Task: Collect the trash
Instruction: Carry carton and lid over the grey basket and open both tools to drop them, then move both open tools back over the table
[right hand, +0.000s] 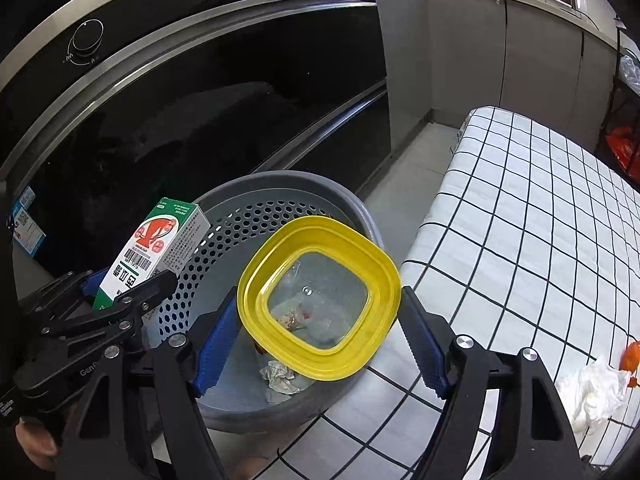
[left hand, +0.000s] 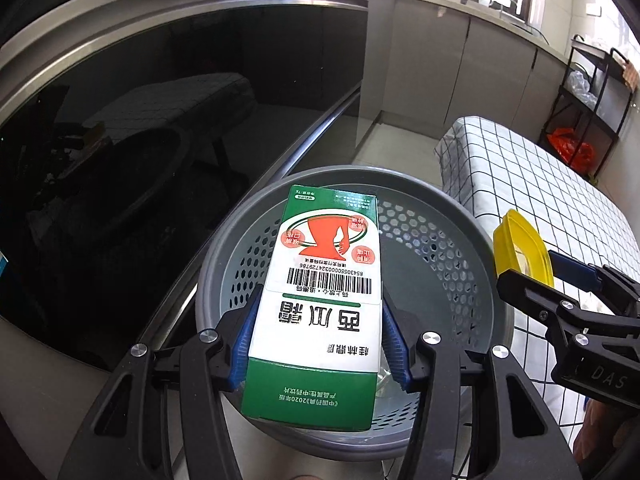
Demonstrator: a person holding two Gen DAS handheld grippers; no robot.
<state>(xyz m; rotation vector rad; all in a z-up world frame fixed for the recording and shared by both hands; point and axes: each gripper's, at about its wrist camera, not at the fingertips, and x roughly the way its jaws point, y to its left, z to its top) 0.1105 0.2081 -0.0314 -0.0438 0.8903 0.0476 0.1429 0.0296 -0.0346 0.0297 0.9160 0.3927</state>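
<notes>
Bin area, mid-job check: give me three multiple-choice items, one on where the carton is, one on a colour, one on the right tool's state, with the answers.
1. Where is the green and white carton?
A. lying on the checked cloth
B. held over the grey bin
C. at the bottom of the bin

2. What colour is the rim of the lid?
A. yellow
B. red
C. blue

3. What is the right tool doing?
A. hanging open with nothing in it
B. gripping crumpled tissue
C. shut on the lid

Answers:
1 B: the left tool clamps the carton above the bin's open mouth.
2 A: a yellow rim surrounds a clear centre.
3 C: both blue pads press the lid's edges, above the bin.
</notes>
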